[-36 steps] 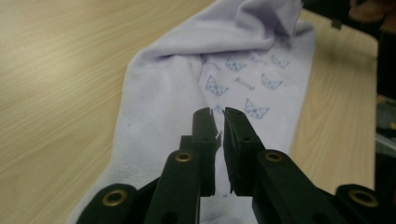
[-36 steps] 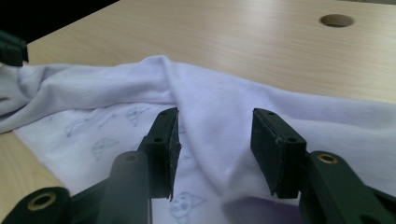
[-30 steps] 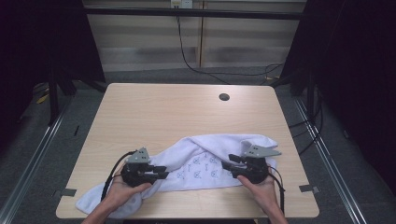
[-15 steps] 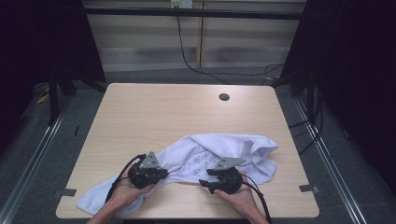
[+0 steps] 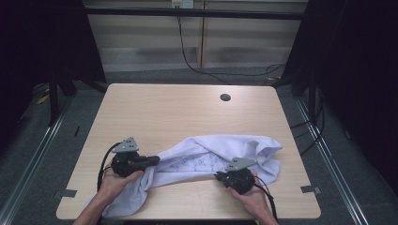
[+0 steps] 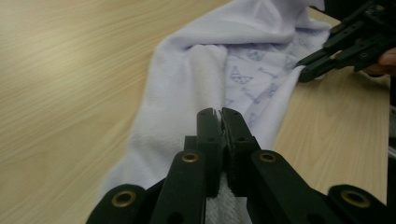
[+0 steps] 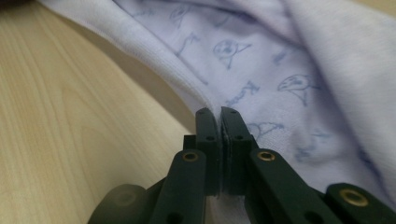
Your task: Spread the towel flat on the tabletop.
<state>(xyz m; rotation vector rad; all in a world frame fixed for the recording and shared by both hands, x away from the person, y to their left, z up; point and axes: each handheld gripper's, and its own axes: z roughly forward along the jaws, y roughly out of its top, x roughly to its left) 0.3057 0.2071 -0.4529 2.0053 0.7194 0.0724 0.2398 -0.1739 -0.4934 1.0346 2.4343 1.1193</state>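
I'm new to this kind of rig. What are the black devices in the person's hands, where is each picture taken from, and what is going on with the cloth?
A person holds a black two-jaw tool in each hand. The high view looks down on the light wooden table, where a white towel with a faint blue print lies crumpled. The other two views come from cameras riding on the tools, looking along their jaws. The left tool is shut on the towel's edge. The right tool is shut on its hem. Both have just been closing. A dark round hole sits near the table's far edge.

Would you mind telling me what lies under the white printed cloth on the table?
The white printed cloth lies straight on the wooden table; bare wood shows all around it. Whether anything sits beneath its bunched folds cannot be seen, since the fabric covers that patch.
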